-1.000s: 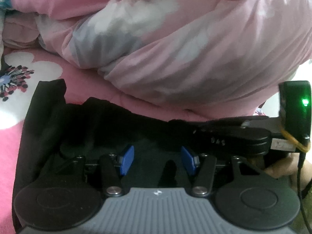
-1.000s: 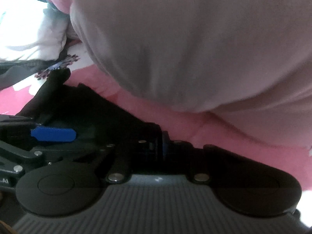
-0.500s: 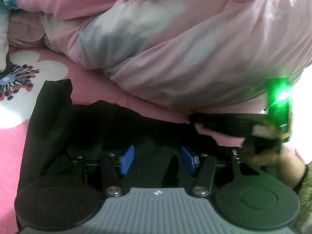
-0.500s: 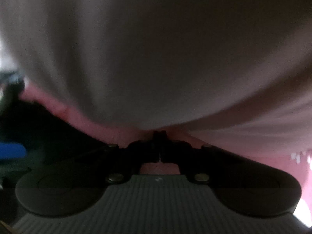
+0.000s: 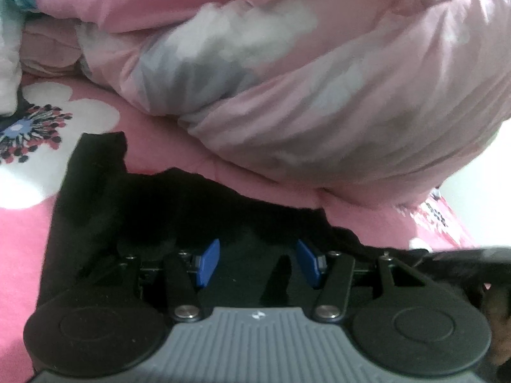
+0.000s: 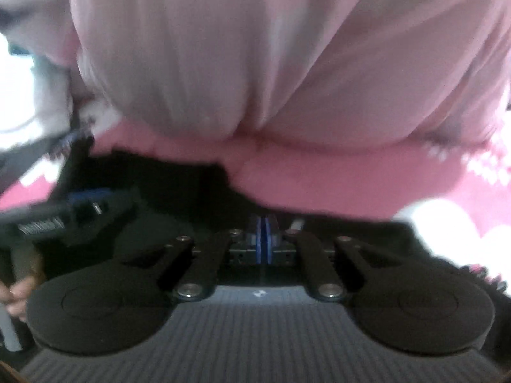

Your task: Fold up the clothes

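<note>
A crumpled black cloth garment (image 5: 179,210) lies spread on the pink flower-printed bed sheet (image 5: 25,239), just in front of a bunched pale pink quilt (image 5: 319,95). The left gripper (image 5: 258,263) sits low over it with its blue pads wide apart, holding nothing. The right gripper (image 6: 262,241) has its pads pressed together at the garment's right edge (whether cloth is pinched between them, I can't make out).

Black garment (image 5: 179,210) lies rumpled (edges uneven) on bed.
</note>
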Tool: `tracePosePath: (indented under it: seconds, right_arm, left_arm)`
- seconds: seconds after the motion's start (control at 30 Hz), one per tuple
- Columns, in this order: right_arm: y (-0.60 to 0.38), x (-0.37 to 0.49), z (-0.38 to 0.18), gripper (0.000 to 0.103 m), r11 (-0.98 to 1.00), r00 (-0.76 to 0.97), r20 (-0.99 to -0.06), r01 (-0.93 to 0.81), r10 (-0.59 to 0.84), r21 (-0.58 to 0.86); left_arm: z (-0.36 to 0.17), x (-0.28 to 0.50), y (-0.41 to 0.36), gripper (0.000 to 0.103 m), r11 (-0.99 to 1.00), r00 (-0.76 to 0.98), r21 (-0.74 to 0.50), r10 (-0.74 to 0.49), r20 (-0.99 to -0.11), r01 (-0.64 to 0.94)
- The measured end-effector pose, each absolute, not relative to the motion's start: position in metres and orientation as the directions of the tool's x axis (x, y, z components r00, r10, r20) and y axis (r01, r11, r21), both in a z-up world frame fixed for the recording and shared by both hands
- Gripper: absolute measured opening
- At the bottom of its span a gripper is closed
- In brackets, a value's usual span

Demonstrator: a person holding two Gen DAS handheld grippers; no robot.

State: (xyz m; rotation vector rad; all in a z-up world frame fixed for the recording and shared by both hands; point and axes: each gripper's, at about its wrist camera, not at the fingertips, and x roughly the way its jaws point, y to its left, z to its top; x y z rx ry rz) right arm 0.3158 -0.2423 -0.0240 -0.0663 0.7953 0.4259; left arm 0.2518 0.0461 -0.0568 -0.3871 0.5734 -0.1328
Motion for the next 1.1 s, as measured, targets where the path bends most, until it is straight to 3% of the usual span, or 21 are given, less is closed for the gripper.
tracePosePath:
  seconds: [0.07,0.27,0.37,0.57,0.73,0.93,1.1]
  right_arm:
    - [-0.233,0.328,-0.039,0.0,0.922,0.596,-0.734,-0.371,0.326,0.109]
    - [-0.222,0.367,-0.04,0.0,0.958,0.668,-0.687,-0.215,0.285,0.188]
    - [-0.232,0.349,-0.022,0.004,0.961,0.688,-0.672,-0.169,0.274,0.219]
    - [-0.211,0.28,-0.012,0.004,0.916,0.547,-0.74,-0.313,0.391,0.253]
    - [-0.156,0.304,-0.04,0.0,0.895,0.498,-0.771,-0.395,0.398,0.208]
    - [-0.154,0.362,-0.045,0.0,0.93,0.621,-0.693,-0.24,0.367,0.278]
    - [-0.158,0.328,-0.022,0.004,0.941,0.628,-0.701,-0.226,0.339,0.253]
  left_arm:
    - [-0.057,0.252,0.051,0.055,0.914,0.838,-0.405,-0.222,-0.498,0.001]
    - [-0.056,0.251,0.055,0.055,0.905,0.841,-0.426,-0.231,-0.489,0.0]
    - [-0.055,0.25,0.057,0.055,0.902,0.844,-0.432,-0.225,-0.487,-0.009]
    - [-0.054,0.251,0.068,0.055,0.89,0.853,-0.452,-0.19,-0.486,-0.059]
    - [-0.048,0.248,0.075,0.055,0.896,0.873,-0.437,-0.149,-0.464,-0.08]
    - [-0.049,0.25,0.08,0.055,0.886,0.872,-0.455,-0.15,-0.465,-0.09]
    - [-0.037,0.24,0.083,0.056,0.893,0.881,-0.442,-0.138,-0.453,-0.088]
